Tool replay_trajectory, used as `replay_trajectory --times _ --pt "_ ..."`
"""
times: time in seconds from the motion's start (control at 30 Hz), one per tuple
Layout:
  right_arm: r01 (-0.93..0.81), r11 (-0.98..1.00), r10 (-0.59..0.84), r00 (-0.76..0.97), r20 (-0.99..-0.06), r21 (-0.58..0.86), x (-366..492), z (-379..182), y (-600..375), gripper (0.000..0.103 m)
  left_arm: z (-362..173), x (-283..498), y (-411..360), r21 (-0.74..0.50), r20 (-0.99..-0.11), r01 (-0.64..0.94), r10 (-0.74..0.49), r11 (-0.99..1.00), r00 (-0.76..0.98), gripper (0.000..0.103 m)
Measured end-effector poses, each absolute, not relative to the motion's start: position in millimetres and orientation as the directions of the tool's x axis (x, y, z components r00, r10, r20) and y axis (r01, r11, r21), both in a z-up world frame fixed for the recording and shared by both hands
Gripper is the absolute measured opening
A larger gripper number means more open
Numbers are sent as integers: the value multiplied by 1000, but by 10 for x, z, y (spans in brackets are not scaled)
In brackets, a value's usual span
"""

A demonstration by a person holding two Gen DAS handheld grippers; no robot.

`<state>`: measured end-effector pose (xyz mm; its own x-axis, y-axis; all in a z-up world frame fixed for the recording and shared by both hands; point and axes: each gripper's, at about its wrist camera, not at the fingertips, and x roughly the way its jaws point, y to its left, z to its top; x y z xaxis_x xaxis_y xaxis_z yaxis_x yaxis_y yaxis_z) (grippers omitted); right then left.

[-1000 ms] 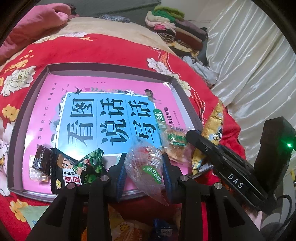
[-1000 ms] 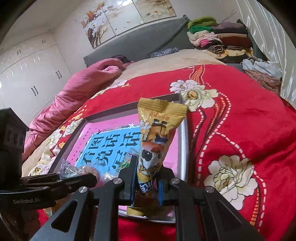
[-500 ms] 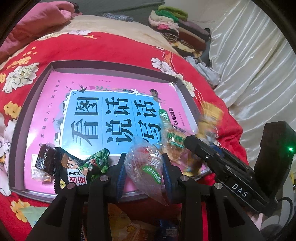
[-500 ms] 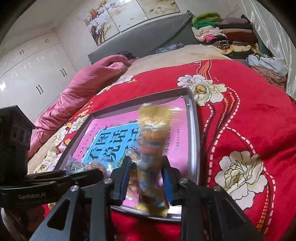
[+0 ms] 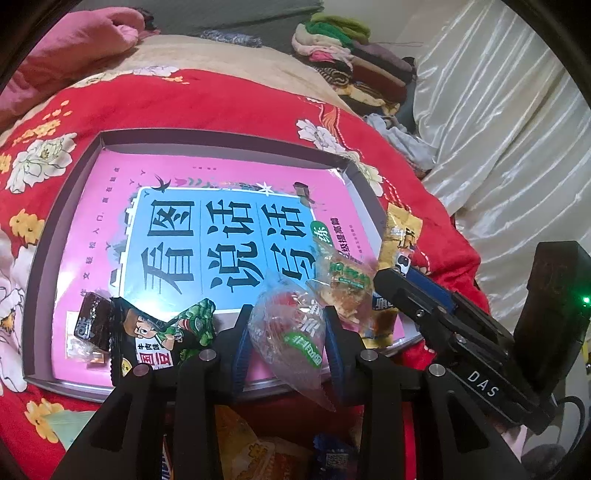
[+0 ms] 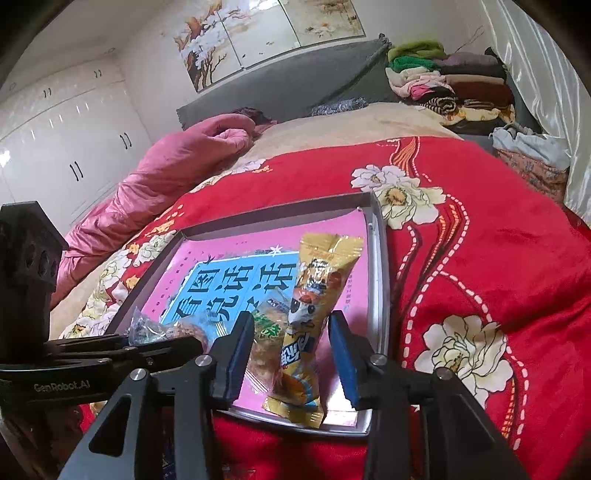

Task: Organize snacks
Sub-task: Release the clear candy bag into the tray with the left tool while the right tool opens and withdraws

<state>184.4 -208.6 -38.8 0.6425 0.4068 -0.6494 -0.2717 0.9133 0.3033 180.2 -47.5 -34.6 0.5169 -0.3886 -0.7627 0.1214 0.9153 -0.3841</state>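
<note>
While the right gripper has just been opening its jaws off the yellow snack pack lying in the tray, it should back straight out, as the left gripper jaws clench the clear packet at the tray's near edge.

A red blanket printed with white and yellow flowers covers the near part of the bed, with a beige sheet showing beyond it and a rumpled pink quilt heaped along its left side. A stack of folded clothes sits at the far right corner against a grey headboard, below a painting of blossoming branches. White wardrobe doors line the left wall, and a pale satin curtain hangs on the right.
</note>
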Motion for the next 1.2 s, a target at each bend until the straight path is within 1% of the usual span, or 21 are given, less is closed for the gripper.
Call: replay_trajectory --times 0.1,0.3,0.4,0.47,0.53,0.57,0.63,0.83,0.97,1.07,1.2 --pt "-271 914 405 655 -639 301 1820 -348 -2107 45 -336 1816 -472 -381 -761 123 -387 916 521 38" --pt "-269 915 401 667 -628 299 1802 -301 -2137 45 -331 1834 -454 -375 -763 114 -377 920 525 39" --pt "-268 917 397 674 -623 295 1787 -279 -2140 46 -308 1822 -455 -366 -763 119 -370 923 530 42" --pt "-268 918 396 678 -619 293 1777 -264 -2150 47 -290 1807 -459 -364 -761 127 -373 923 530 46" --pt "-267 918 395 681 -617 292 1773 -250 -2157 50 -259 1780 -471 -343 -763 141 -363 929 534 49" --pt "-267 918 395 681 -616 294 1771 -246 -2165 51 -243 1762 -480 -327 -764 152 -355 933 539 52" --pt "-265 917 396 684 -612 297 1765 -238 -2177 51 -241 1742 -484 -305 -767 162 -343 938 542 54" --pt "-263 917 396 688 -608 300 1753 -226 -2196 51 -291 1722 -480 -209 -789 166 -266 964 553 54" --pt "-266 916 399 686 -608 301 1752 -223 -2197 52 -292 1730 -450 -186 -787 158 -244 970 566 54" --pt "-270 915 402 686 -606 300 1748 -217 -2188 52 -278 1739 -440 -140 -786 150 -202 979 584 55" --pt "-276 914 405 687 -604 298 1736 -207 -2174 54 -266 1748 -378 -141 -785 136 -194 981 588 58"
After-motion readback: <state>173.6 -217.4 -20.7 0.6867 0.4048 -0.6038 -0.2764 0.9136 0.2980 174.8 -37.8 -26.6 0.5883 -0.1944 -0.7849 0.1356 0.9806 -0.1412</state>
